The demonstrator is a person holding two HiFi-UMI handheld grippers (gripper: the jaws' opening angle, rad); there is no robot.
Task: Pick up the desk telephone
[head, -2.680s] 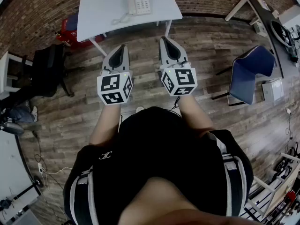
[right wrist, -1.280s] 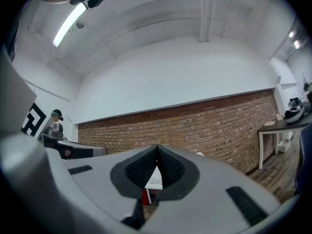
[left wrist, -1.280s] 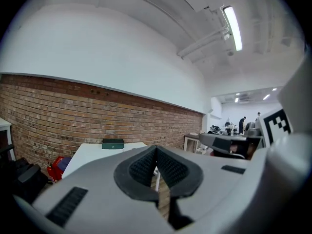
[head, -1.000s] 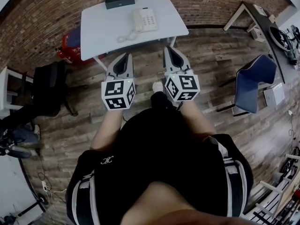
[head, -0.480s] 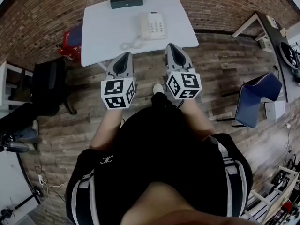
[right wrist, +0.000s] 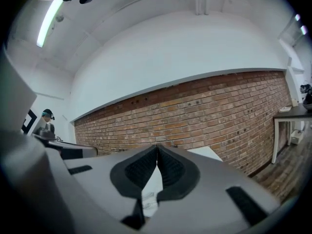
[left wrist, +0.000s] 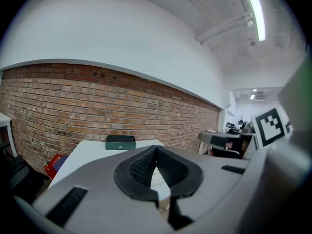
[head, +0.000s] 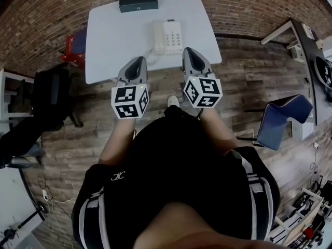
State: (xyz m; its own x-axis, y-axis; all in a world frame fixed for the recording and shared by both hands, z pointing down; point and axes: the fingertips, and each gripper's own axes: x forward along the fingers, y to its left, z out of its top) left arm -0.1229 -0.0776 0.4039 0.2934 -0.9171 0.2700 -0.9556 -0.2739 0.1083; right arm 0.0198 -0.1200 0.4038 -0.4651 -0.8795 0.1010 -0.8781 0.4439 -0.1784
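Note:
A white desk telephone (head: 168, 37) with a keypad lies on the white table (head: 114, 35), its coiled cord trailing toward the table's near edge. My left gripper (head: 138, 60) hovers at that near edge, left of the phone, jaws shut and empty. My right gripper (head: 187, 51) is just right of the phone's near end, also shut with nothing between its fingers. In the left gripper view the shut left gripper (left wrist: 156, 148) points over the table (left wrist: 87, 152). In the right gripper view the shut right gripper (right wrist: 157, 147) hides most of the table; the phone is not visible there.
A dark green box (head: 138, 0) sits at the table's far edge, also seen as the box (left wrist: 120, 142) against the brick wall (left wrist: 73, 106). A blue chair (head: 282, 118) stands to the right, a black bag (head: 49, 95) to the left, a red item (head: 74, 44) beside the table.
The person has walked toward the table; both shut grippers have come forward from over the floor to the table's near edge, flanking the phone.

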